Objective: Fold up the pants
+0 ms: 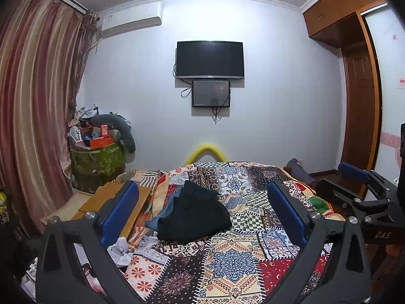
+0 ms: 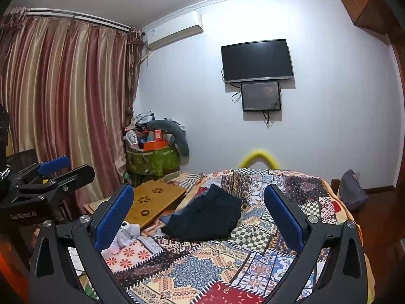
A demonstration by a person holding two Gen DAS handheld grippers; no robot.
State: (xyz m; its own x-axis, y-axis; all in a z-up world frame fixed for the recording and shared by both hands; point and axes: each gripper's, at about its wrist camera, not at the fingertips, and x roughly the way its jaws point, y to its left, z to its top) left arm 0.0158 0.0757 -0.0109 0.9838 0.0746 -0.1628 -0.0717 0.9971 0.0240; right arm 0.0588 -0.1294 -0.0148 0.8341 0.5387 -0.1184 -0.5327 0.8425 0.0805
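Fingers (image 1: 121,207) of both grippers spread wide, empty; dark pants (image 1: 195,212) heaped on bed (image 1: 227,261), apart. Best pinch waistband corners, lift, spread flat.

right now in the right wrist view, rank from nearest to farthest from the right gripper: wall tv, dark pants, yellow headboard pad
1. dark pants: heaped on the patchwork quilt, just ahead of the open right gripper.
2. yellow headboard pad: at the bed's far end.
3. wall tv: high on the back wall.
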